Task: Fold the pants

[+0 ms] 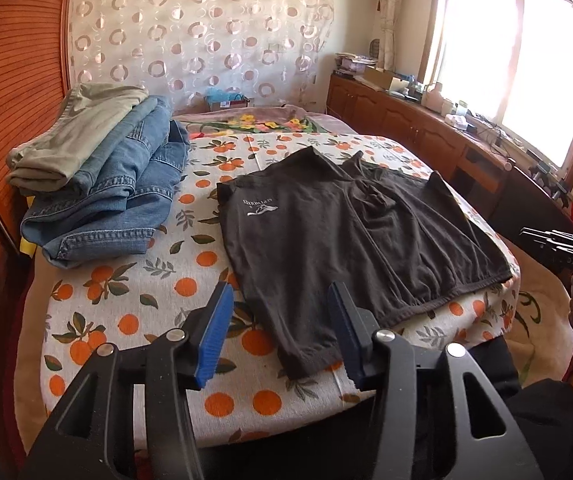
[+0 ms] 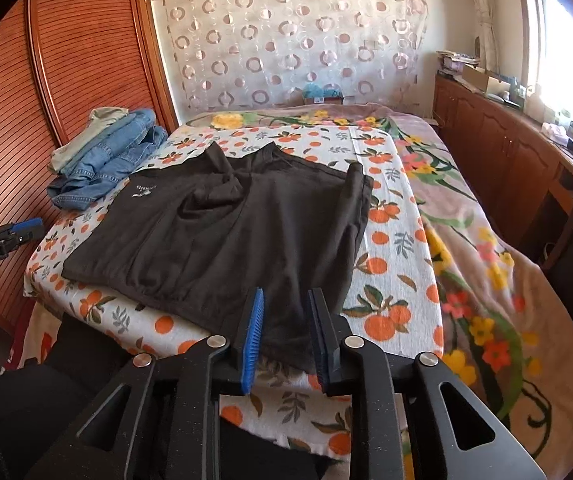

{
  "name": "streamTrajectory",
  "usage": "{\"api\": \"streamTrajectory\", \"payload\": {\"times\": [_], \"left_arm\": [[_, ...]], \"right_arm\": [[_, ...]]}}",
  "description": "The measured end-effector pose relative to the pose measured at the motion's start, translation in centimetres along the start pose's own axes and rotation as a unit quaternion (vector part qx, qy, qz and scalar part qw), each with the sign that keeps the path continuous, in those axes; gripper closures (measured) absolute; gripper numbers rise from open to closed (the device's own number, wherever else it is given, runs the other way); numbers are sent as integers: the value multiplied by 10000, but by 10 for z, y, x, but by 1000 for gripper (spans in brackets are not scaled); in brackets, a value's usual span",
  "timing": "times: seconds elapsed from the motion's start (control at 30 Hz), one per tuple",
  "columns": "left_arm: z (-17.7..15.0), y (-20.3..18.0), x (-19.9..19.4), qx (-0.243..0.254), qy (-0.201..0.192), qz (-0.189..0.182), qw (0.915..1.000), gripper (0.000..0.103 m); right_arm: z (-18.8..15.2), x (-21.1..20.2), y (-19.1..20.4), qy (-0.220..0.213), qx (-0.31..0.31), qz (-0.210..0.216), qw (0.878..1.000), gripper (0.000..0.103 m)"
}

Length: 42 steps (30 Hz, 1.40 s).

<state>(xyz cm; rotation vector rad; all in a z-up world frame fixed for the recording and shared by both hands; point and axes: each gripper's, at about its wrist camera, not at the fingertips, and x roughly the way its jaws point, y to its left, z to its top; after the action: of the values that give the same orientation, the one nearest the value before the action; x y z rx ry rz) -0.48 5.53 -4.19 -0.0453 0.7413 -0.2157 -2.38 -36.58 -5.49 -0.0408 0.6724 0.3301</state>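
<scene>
Dark brown pants (image 1: 326, 240) lie folded on the orange-print white cloth (image 1: 134, 312) near its front edge — faded blue jeans (image 1: 118, 200) piled beyond. Left gripper (image 1: 282, 332) and right gripper (image 2: 284, 338) hover above the hem, jaws parted, gripping nothing.

One black pants (image 1: 350, 240); two folded garments (image 1: 98, 184); two claws (image 1: 282, 336).

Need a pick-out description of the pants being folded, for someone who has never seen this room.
Start at the bed with the orange-fruit printed cloth. The dark brown fabric pants lie spread flat in the middle of it, by the near edge. Unlike the blue denim jeans and olive-green pants stacked at the far left, they carry a small white logo.
</scene>
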Motion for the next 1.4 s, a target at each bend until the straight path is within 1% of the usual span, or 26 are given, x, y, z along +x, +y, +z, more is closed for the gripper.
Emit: {"api": "streamTrajectory", "payload": {"times": [0.1, 0.3, 0.43, 0.53, 0.6, 0.8, 0.93, 1.0, 1.13, 1.23, 1.3, 1.33, 1.4], "left_arm": [[6, 1, 13, 28, 33, 29, 10000, 52], [26, 7, 53, 79, 170, 99, 9998, 52], [42, 15, 77, 124, 179, 165, 9996, 52], [55, 23, 95, 76, 197, 156, 9997, 52], [64, 30, 107, 50, 208, 222, 9995, 52], [83, 45, 139, -26, 325, 275, 9991, 52], [94, 52, 160, -57, 445, 394, 9982, 58], [96, 56, 169, -64, 526, 414, 9977, 58], [96, 61, 178, -108, 612, 469, 9970, 59], [94, 65, 184, -142, 697, 457, 9964, 65], [95, 65, 185, -134, 714, 387, 9966, 73], [96, 64, 185, -129, 698, 359, 9968, 74], [99, 63, 182, -87, 642, 307, 9974, 83]], "right_arm": [[7, 17, -2, -60, 97, 74, 9999, 75], [27, 60, -6, -80, 124, 46, 9999, 73], [42, 88, -11, -41, 65, 17, 10000, 62], [54, 108, -13, 50, 58, -57, 10000, 58], [62, 123, -12, 164, -15, -128, 9998, 57], [78, 157, -10, 382, -209, -83, 9990, 57], [82, 175, -13, 536, -249, -60, 9982, 57], [81, 180, -13, 613, -269, -61, 9977, 57], [80, 180, -8, 543, -433, -186, 9974, 56], [80, 181, -3, 541, -545, -297, 9966, 55], [80, 183, -5, 539, -509, -278, 9969, 53], [81, 183, -5, 539, -482, -250, 9971, 52], [79, 183, -4, 538, -510, -277, 9969, 50]]}}
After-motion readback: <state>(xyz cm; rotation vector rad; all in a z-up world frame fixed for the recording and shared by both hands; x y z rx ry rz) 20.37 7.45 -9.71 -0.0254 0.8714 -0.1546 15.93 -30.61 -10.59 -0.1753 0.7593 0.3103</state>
